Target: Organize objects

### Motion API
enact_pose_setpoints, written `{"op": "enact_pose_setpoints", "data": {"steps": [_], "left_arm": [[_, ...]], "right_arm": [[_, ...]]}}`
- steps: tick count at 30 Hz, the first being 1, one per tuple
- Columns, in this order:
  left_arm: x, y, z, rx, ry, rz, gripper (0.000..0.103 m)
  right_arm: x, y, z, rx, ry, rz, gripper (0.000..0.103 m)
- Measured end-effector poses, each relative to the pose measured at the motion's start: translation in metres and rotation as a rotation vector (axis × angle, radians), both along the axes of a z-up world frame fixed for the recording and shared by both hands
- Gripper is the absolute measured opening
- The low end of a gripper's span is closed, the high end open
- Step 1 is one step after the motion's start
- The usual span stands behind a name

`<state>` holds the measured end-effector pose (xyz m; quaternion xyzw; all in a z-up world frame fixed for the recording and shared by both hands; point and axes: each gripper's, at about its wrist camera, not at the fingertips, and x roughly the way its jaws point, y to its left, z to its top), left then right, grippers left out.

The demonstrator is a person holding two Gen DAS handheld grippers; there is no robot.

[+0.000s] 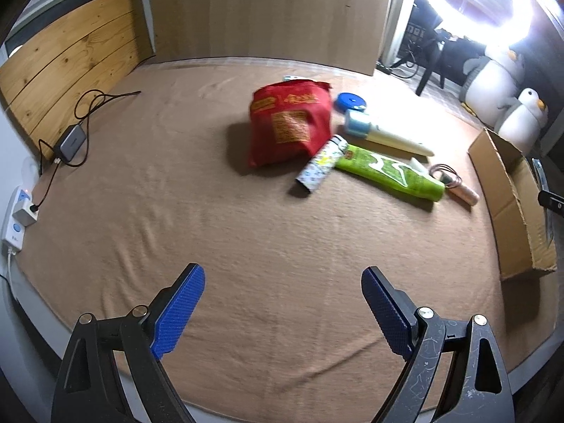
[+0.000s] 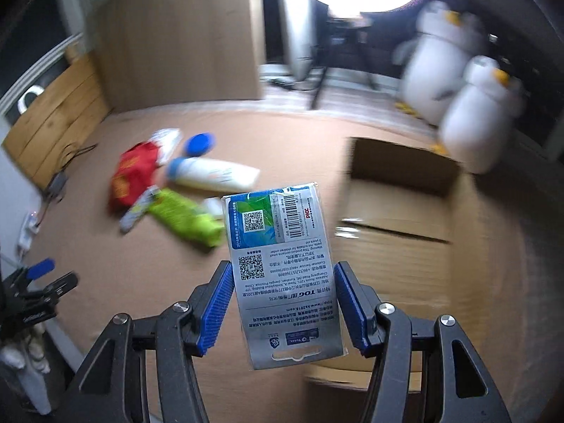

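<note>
Right wrist view: right gripper (image 2: 283, 303) clamped on a card packet (image 2: 278, 264) by its side edges, ahead-left of the cardboard box (image 2: 398, 176); probably light, thin, bendy, best pinched mid-length; left gripper (image 1: 282, 312) spread, empty.

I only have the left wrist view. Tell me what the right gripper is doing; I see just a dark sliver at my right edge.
Observer: The right gripper is shut on a flat silver packet, printed back toward its camera.
Operator: Report where it is relative to the cardboard box.
Observer: The packet hangs in front of the cardboard box, whose open top shows behind it to the right.
Operator: Say whether the box holds anything yet.
Observer: The picture is blurred; I see only bare cardboard inside.
Operator: Confirm my own gripper.
Observer: The left gripper is open over the brown cloth, holding nothing.
</note>
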<state>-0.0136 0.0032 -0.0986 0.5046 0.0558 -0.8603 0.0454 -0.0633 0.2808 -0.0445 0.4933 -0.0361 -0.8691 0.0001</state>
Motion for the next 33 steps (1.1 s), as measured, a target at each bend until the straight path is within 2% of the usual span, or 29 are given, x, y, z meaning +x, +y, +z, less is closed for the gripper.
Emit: {"op": "enact_pose_setpoints", "data": {"steps": [6, 12, 17, 26, 33], "left_arm": [[0.009, 0.017, 0.000, -0.006, -0.001, 0.006, 0.093], [0.016, 0.020, 0.006, -0.031, 0.007, 0.048, 0.093], [0.009, 0.005, 0.011, -0.036, 0.022, 0.058, 0.093], [-0.022, -0.034, 0.027, -0.068, 0.064, -0.004, 0.092], [-0.050, -0.047, 0.025, -0.049, 0.067, -0.055, 0.089]], "right_arm": [[0.000, 0.051, -0.010, 0.036, -0.014, -0.092, 0.054], [-0.003, 0.067, -0.022, 0.038, -0.032, -0.102, 0.054], [-0.004, 0.068, -0.024, 0.037, -0.030, -0.104, 0.057], [0.003, 0.056, -0.012, 0.043, -0.007, -0.203, 0.058], [0.011, 0.021, -0.001, -0.053, 0.033, -0.221, 0.058]]}}
